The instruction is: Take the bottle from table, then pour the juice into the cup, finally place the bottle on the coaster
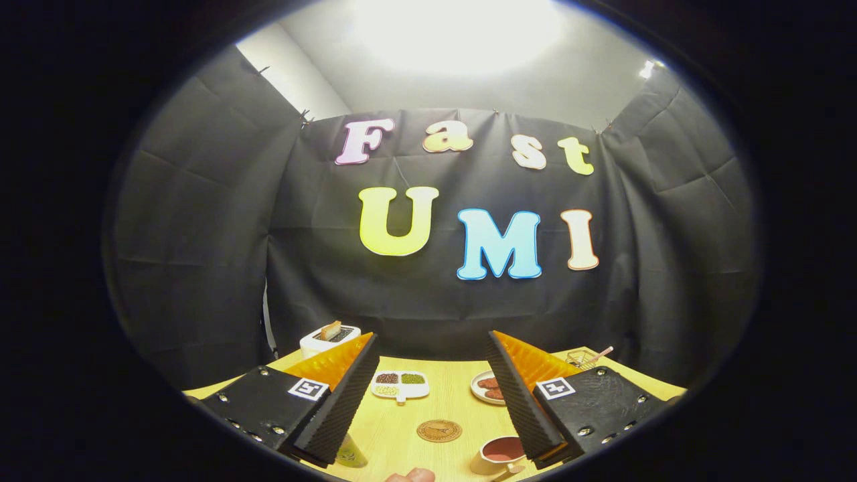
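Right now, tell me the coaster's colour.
Brown, with a darker mark in its middle; the coaster shows in the gripper view.

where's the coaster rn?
Gripper view: the round brown coaster lies on the wooden table ahead of the open gripper, left of the cup, nearer than the divided dish.
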